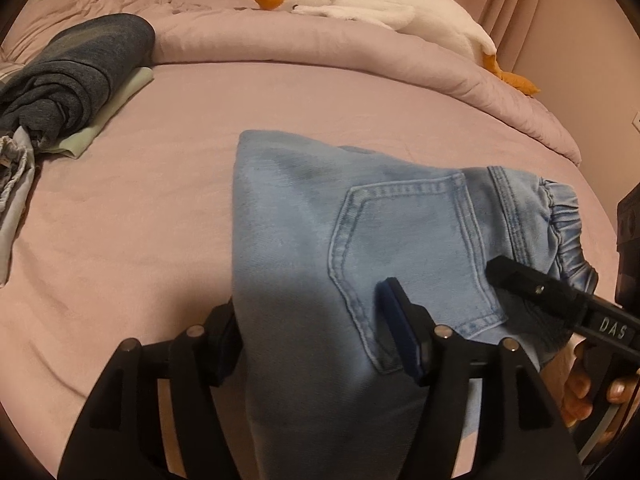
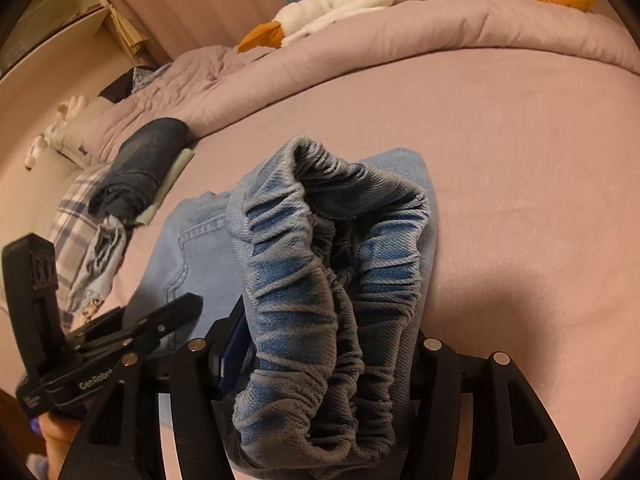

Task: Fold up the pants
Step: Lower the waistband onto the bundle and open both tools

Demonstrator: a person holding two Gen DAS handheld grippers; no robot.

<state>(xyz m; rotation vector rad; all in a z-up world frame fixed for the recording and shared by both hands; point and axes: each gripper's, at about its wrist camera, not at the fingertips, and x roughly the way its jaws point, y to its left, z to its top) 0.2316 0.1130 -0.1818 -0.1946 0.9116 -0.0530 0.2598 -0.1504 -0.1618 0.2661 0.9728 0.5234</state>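
Note:
Light blue jeans (image 1: 320, 216) lie folded on the pink bed, back pocket (image 1: 408, 248) up, elastic waistband (image 1: 560, 216) at the right. My left gripper (image 1: 316, 340) is shut on the near folded edge of the jeans; the fabric runs between its fingers. My right gripper (image 2: 320, 360) is shut on the bunched elastic waistband (image 2: 332, 260), which fills its jaws. The right gripper also shows in the left wrist view (image 1: 532, 288) at the waistband end. The left gripper shows in the right wrist view (image 2: 160, 320) at the left.
A stack of folded dark blue clothes (image 1: 76, 76) on a pale green piece sits at the far left of the bed. A white goose plush (image 1: 360, 0) lies on the rolled pink duvet (image 1: 320, 40) at the back. Crumpled pale cloth (image 1: 16, 184) lies at the left edge.

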